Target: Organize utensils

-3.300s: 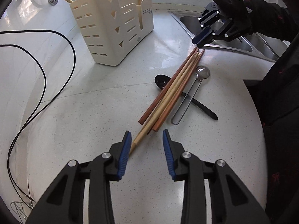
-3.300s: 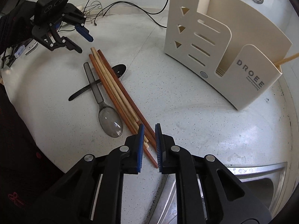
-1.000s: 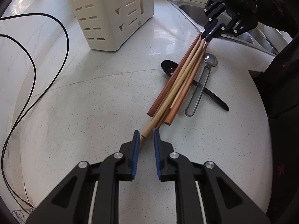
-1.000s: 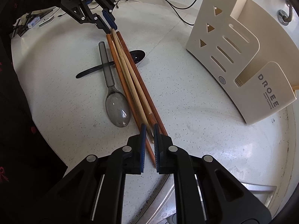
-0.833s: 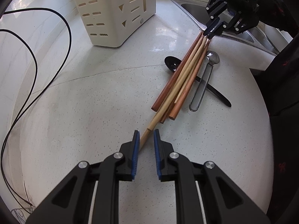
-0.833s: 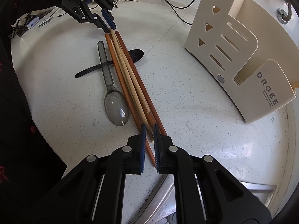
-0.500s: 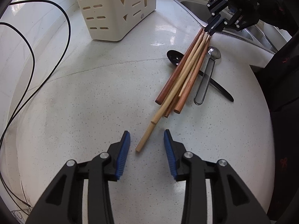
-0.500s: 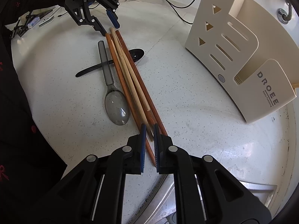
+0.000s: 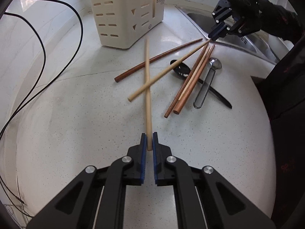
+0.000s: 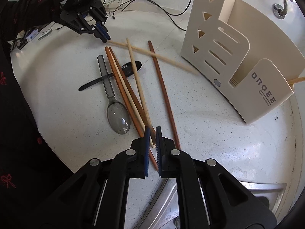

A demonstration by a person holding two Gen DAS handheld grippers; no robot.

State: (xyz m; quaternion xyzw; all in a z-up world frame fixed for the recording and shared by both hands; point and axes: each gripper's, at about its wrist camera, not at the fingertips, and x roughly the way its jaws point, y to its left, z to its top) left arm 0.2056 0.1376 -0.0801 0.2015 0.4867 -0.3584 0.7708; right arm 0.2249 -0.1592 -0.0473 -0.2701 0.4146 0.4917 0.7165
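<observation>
Smooth pale wooden chopstick between blue ribbed jaws, seemingly tilted.

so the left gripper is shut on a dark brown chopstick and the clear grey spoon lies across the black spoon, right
Not quite. The left gripper is shut on a pale bamboo chopstick, not a dark brown one; the left wrist view shows it between the blue pads, its far end raised toward the cream utensil holder. The clear grey spoon does lie across the black spoon.

Blk cables, sink, wall fittings
</observation>
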